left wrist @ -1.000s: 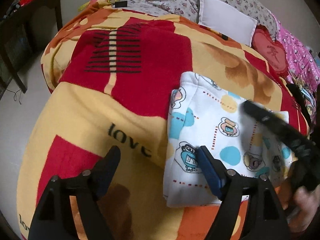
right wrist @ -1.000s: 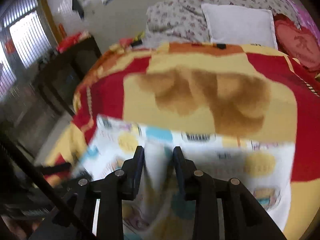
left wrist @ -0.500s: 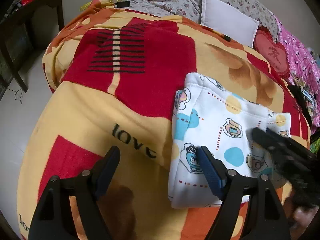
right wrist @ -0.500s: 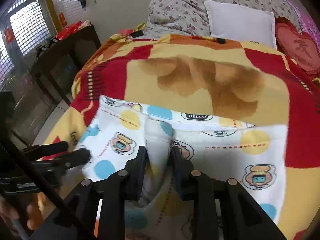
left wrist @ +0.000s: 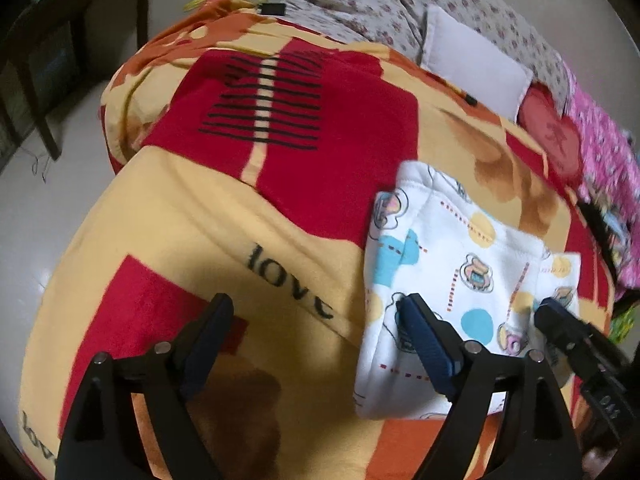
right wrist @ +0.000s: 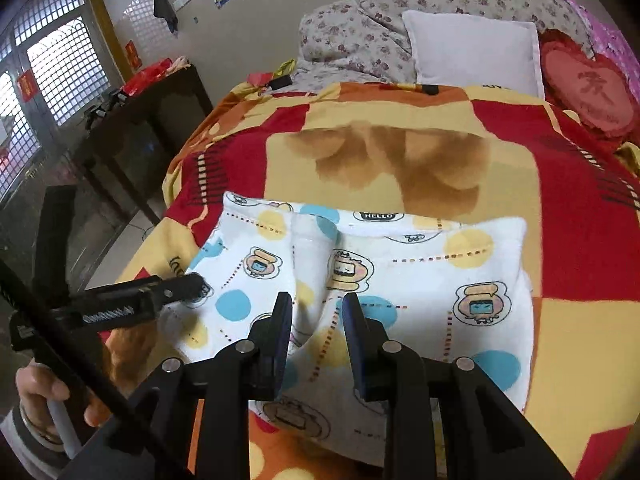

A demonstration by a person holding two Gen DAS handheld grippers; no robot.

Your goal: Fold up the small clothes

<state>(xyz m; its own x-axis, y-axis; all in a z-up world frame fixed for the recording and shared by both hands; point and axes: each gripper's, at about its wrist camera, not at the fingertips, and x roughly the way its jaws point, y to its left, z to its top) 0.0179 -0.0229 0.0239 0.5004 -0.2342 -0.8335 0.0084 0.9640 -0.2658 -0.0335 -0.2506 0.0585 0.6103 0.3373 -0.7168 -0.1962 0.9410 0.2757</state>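
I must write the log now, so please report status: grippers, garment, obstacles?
Left gripper open, one finger on the printed garment. Right gripper open over its middle ridge. Garment folded on blanket. Nothing in the way.

A home bedroom (blanketed bed (right wrist: 400, 152), pillow (right wrist: 476, 52), barred window (right wrist: 60, 72)).

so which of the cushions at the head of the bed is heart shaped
The red heart-shaped cushion with a character stitched on it, lying at the far right. The plain white rectangular pillow beside it leans on the floral quilt.
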